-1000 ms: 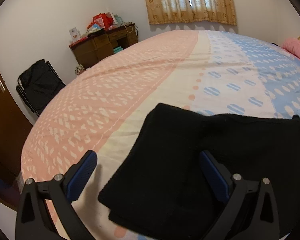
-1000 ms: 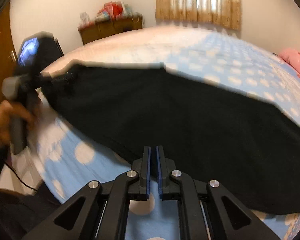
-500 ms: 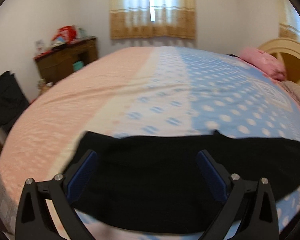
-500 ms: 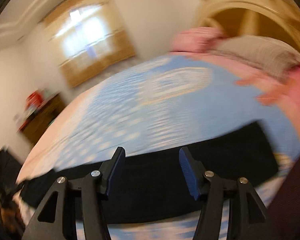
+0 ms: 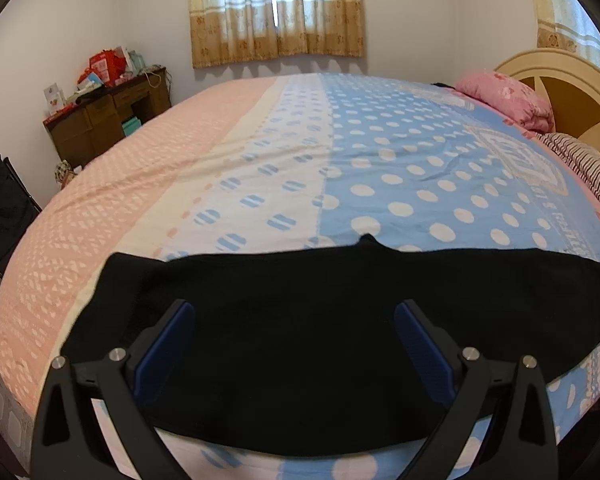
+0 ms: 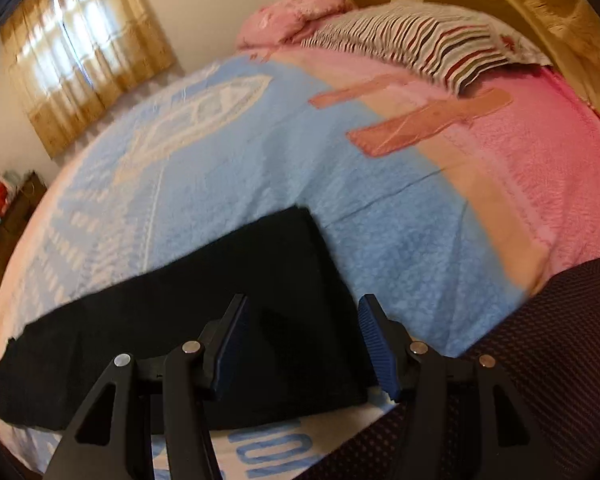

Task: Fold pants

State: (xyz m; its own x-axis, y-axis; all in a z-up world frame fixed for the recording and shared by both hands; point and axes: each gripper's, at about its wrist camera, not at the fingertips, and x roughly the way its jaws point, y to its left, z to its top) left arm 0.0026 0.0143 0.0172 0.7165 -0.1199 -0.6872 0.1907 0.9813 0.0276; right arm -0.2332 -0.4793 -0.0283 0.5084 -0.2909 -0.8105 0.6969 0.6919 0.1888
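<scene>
Black knit fabric, thick and matte by its look: the pants [image 5: 320, 320] lie flat in a long band along the near edge of the bed [image 5: 380, 168], already doubled leg on leg as far as I can judge. My left gripper [image 5: 294, 344] hangs over one end with its jaws spread wide and nothing between them; my right gripper [image 6: 300, 340] hangs over the other end [image 6: 284, 264], jaws likewise wide apart and empty. I expect the cloth to be light, soft and limp, with no stiffness to carry a fold, so it will sag wherever it is unsupported. It should grip well against my ribbed blue pads [image 5: 168, 352]. I judge the best hold to be at the two corners of one short end, pinching all layers together, then carrying that end across to the other. Around the work: a pink pillow [image 5: 508, 98] and a striped pillow [image 6: 412, 44] lie well apart at the headboard [image 5: 572, 92]. A dark mesh surface [image 6: 540, 360], which I cannot identify, sits just beside my right jaws and could foul a low sweep. A cluttered desk [image 5: 108, 116] stands far off.
</scene>
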